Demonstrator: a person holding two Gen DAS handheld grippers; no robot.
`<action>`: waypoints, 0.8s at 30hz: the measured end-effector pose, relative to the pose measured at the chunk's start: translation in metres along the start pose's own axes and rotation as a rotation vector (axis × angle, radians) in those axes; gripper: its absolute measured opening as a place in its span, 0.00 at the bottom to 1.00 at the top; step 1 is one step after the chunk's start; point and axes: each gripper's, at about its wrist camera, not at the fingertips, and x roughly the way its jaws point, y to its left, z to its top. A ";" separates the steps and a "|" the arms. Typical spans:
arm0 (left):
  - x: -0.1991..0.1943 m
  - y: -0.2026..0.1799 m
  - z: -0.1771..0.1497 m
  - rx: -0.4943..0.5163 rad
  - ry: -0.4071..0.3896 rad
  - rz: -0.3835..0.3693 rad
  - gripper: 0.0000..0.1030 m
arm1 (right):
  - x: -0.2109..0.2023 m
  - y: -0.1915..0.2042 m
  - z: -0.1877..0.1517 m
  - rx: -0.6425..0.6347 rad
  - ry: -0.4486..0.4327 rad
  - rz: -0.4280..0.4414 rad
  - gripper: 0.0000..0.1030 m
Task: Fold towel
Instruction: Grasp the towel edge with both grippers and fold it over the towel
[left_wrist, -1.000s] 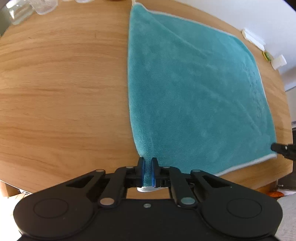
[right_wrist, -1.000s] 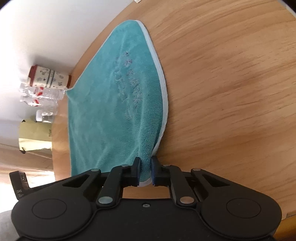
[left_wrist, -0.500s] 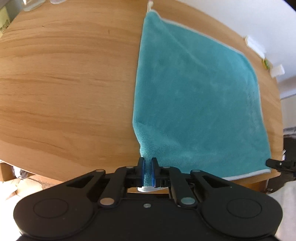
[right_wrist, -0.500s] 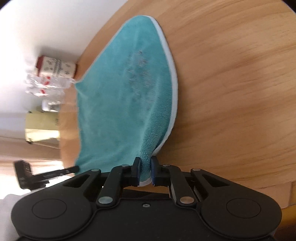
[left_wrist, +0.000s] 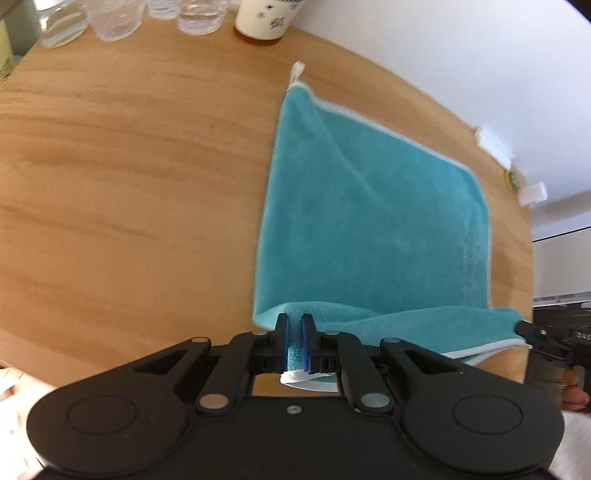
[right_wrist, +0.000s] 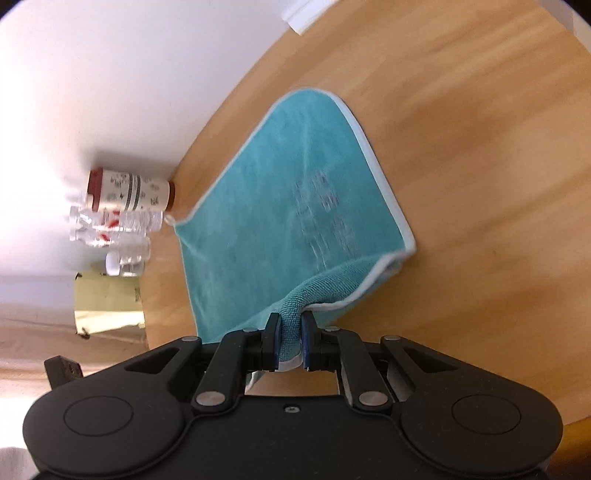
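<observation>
A round wooden table (left_wrist: 129, 206) filled most of both views, with a white wall beyond its far edge; in the left wrist view a teal towel (left_wrist: 369, 229) with a pale border lay right of centre, its far corner with a small white loop (left_wrist: 297, 70) pointing toward the top middle of the frame, and its near edge lifted off the wood and curled over itself along the lower part of the frame; the left gripper (left_wrist: 294, 343), at bottom centre, had its blue-padded jaws pressed together on the towel's near left corner, a strip of white hem showing just below them; at the right edge of that frame the tip of the right gripper (left_wrist: 532, 329) pinched the other near corner; in the right wrist view the same gripper (right_wrist: 290, 341) sat at bottom centre with its jaws clamped on a bunched fold of the towel (right_wrist: 288, 221), the cloth rising from the table to the pads; clear plastic bottles (right_wrist: 118, 229) and a patterned cup (right_wrist: 129, 190) with a red lid stood at the middle left of that frame, near the towel's far corner; the picture was somewhat blurred.
</observation>
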 end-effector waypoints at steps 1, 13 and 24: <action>0.001 -0.002 0.006 0.010 -0.006 0.003 0.06 | 0.002 0.002 0.005 0.003 -0.005 0.002 0.12; 0.016 -0.012 0.088 -0.024 -0.088 -0.023 0.06 | 0.004 0.019 0.081 0.046 -0.074 0.046 0.12; 0.043 -0.002 0.145 -0.121 -0.132 -0.056 0.06 | 0.042 0.011 0.138 0.089 -0.093 0.080 0.12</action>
